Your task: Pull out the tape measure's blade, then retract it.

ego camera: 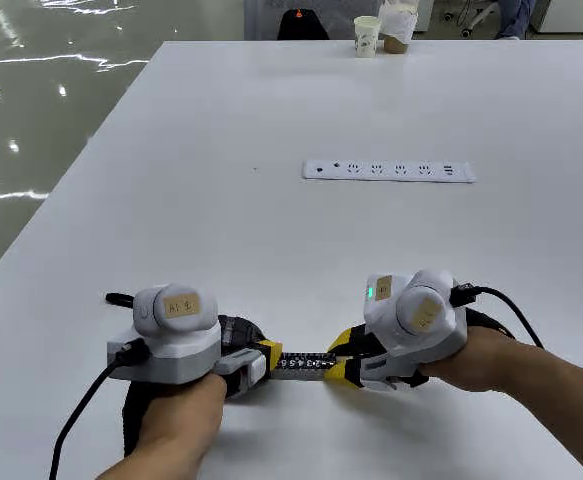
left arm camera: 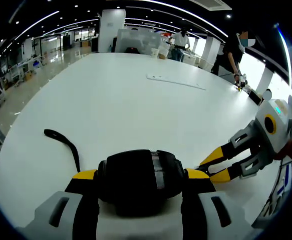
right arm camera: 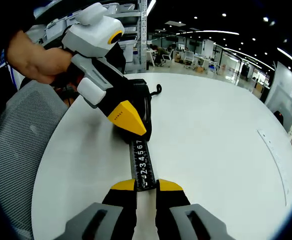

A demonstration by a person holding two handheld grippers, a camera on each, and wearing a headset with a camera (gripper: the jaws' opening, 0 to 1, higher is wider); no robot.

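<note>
The left tool [ego camera: 256, 362] clamps the rounded, glossy black tape measure [left arm camera: 138, 175], which rests on the smooth white desk [ego camera: 271, 150]. Its flat black blade [right arm camera: 141, 165], marked with white numerals, runs a short way right to the right tool [right arm camera: 146, 186], whose yellow-tipped jaws pinch its end.

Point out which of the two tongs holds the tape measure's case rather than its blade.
The left tongs: they clamp the black case, while the right tongs pinch the numbered blade drawn out of it.
</note>
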